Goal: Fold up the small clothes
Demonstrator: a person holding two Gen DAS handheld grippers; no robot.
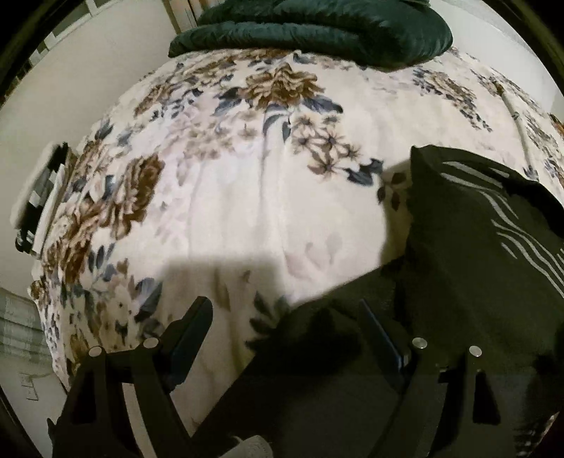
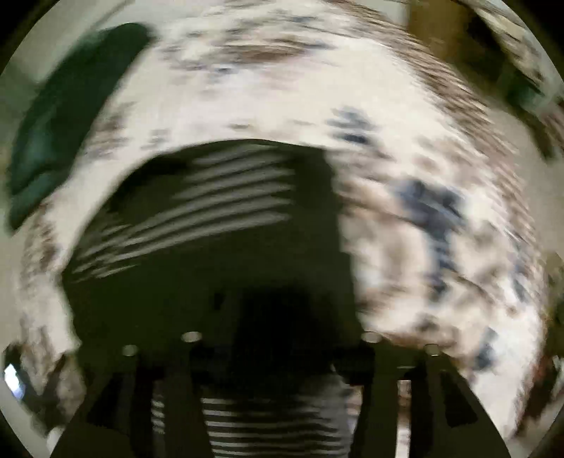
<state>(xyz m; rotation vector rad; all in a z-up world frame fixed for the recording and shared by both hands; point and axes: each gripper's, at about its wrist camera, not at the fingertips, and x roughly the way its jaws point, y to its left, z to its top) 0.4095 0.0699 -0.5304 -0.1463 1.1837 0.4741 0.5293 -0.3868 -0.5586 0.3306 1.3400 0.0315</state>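
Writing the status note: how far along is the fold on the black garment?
Done: the black striped garment lies on the floral bedspread, apparently doubled over at least once. In hand: nothing gripped; the left gripper is open over the garment's edge, the right gripper is too blurred to read. Left: remaining folds.

A bed (image 1: 218, 197) fills the view, covered by a white blanket (image 1: 246, 218) printed with brown and blue flowers. A dark green quilted cover (image 1: 317, 31) lies bunched at its far end.
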